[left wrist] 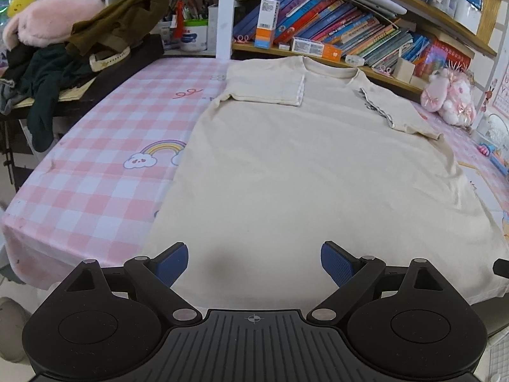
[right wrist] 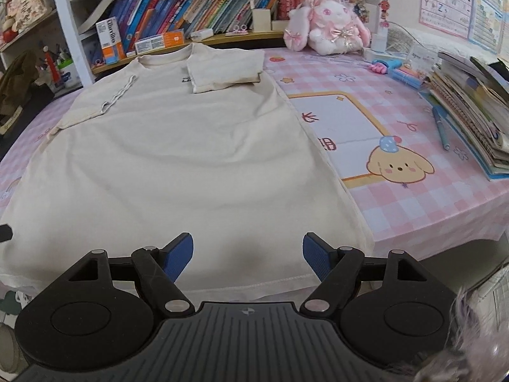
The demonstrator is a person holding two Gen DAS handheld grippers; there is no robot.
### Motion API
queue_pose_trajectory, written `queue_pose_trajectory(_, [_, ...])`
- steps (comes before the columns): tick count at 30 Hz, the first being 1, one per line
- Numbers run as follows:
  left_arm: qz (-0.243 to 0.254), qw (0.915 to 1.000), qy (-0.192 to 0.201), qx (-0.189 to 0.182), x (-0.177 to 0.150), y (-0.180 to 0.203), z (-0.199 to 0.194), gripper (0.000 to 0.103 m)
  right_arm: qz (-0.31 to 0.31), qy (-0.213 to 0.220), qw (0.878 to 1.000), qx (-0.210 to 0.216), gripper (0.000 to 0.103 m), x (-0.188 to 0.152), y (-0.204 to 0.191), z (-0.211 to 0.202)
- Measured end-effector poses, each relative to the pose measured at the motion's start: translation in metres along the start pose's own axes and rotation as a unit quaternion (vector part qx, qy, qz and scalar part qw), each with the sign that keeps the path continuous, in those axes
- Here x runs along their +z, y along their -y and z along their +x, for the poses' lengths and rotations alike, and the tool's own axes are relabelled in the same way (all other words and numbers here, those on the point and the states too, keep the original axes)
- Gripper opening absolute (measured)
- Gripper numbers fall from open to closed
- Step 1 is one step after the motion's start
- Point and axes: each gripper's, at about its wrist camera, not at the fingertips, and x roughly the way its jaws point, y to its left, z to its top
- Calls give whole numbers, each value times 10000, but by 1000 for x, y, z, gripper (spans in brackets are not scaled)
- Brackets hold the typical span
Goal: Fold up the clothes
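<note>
A cream T-shirt (left wrist: 302, 172) lies flat on the pink checked tablecloth, collar at the far end, both sleeves folded in over the chest. It also shows in the right wrist view (right wrist: 178, 159). My left gripper (left wrist: 254, 264) is open and empty, just above the shirt's near hem towards its left side. My right gripper (right wrist: 248, 256) is open and empty, just above the near hem (right wrist: 280, 281) towards the shirt's right side. The blue pads (right wrist: 183, 256) touch nothing.
A pile of dark clothes (left wrist: 79, 51) and a pink plush sit at the far left. A bookshelf (left wrist: 334, 31) runs along the back. A pink plush rabbit (right wrist: 327, 25), pens and a stack of books (right wrist: 470, 102) lie at the right.
</note>
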Motion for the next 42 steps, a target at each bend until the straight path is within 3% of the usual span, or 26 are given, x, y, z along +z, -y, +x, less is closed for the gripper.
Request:
queue_pose_trajectory(8, [128, 9989, 451, 94, -3, -11, -14, 99, 194, -98, 9997, -146, 78, 0, 10, 2])
queue_pose_trajectory(12, [299, 9993, 218, 80, -8, -10, -11, 103, 226, -151, 9994, -219, 80, -2, 15, 1])
queue_pose_trajectory(17, [107, 9998, -72, 119, -10, -10, -7, 103, 201, -182, 9993, -276, 83, -3, 18, 0])
queue_pose_trajectory(23, [-209, 9996, 82, -162, -11, -21, -11, 103, 260, -204, 9989, -344, 86, -6, 23, -1])
queue_pose_trajectory(34, [-556, 9983, 145, -133, -13, -25, -13, 103, 436, -242, 9976, -485, 89, -6, 31, 1])
queue_pose_trajectory(42, [-680, 9974, 152, -156, -16, -31, -16, 103, 530, -247, 9974, -426, 98, -9, 34, -1])
